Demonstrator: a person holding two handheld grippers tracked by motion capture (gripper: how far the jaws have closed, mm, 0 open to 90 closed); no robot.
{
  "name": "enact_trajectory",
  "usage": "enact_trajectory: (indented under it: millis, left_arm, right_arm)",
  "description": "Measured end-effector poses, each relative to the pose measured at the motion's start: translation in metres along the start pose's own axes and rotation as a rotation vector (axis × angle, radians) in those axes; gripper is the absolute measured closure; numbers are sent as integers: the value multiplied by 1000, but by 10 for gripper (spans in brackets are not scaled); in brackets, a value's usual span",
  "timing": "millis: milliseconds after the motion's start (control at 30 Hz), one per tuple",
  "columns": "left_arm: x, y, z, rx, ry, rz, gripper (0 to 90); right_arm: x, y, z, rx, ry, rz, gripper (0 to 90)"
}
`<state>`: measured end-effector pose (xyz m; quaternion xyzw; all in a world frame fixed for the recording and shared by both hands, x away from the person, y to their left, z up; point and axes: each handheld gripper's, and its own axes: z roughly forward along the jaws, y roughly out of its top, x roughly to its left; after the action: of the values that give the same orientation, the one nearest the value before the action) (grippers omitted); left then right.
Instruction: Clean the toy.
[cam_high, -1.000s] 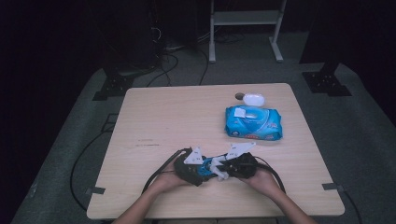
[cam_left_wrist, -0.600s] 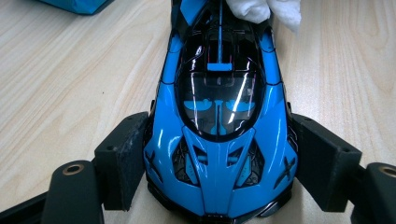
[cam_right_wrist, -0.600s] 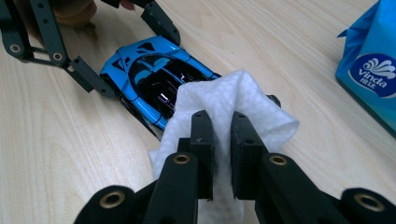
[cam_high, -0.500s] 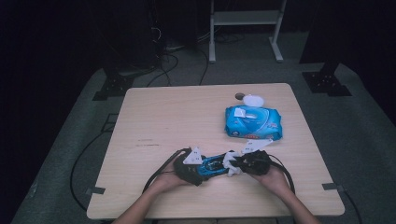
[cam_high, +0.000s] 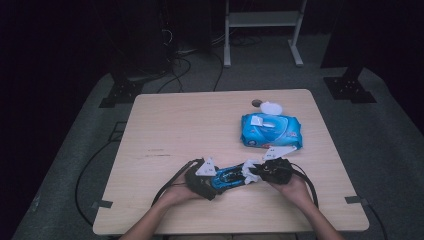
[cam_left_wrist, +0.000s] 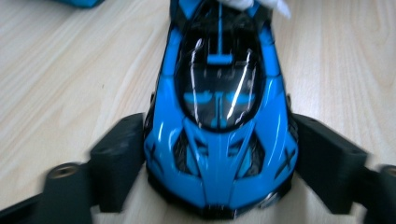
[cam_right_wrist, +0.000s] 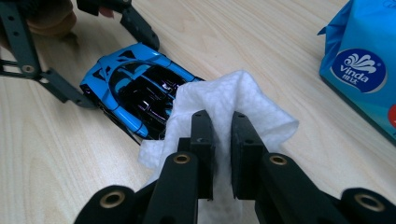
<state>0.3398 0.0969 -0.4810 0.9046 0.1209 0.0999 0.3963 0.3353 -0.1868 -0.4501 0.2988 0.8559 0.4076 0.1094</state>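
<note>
Left gripper (cam_high: 212, 181): we hold it at the near left of the pale wooden table (cam_high: 170, 125), its black jaws spread either side of the nose of the glossy blue and black toy sports car (cam_left_wrist: 219, 112). The jaws have just been opening, and in the left gripper view we judge they bracket the car rather than squeeze it, just enough to stop it sliding.
Toy car: it lies near the front edge of the table, between our two grippers, nose toward the left one so the tail stays free for wiping.
Right gripper (cam_right_wrist: 219, 140): its jaws pinch a crumpled white wet wipe (cam_right_wrist: 224, 100), the wad resting at the car's rear, held ahead of the jaws so only soft tissue meets the paint.
Blue plastic pack of wipes (cam_high: 271, 130): farther back on the right, within reach for a fresh sheet.
White round lid (cam_high: 271, 107): just behind the pack, set out of our way.
</note>
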Motion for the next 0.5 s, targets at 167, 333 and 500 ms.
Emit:
enact_trajectory:
  millis: [167,333,500]
  left_arm:
    - [1,-3,-3,-16,-10,-9,243]
    - [1,-2,-2,-18,-8,-6,245]
    - [1,-2,-2,-16,-10,-10,246]
  right_arm:
    - [5,1,-1,6,-26,-32,814]
    - [17,5,4,3,11,-75,813]
    - [31,16,19,-8,63,-109,813]
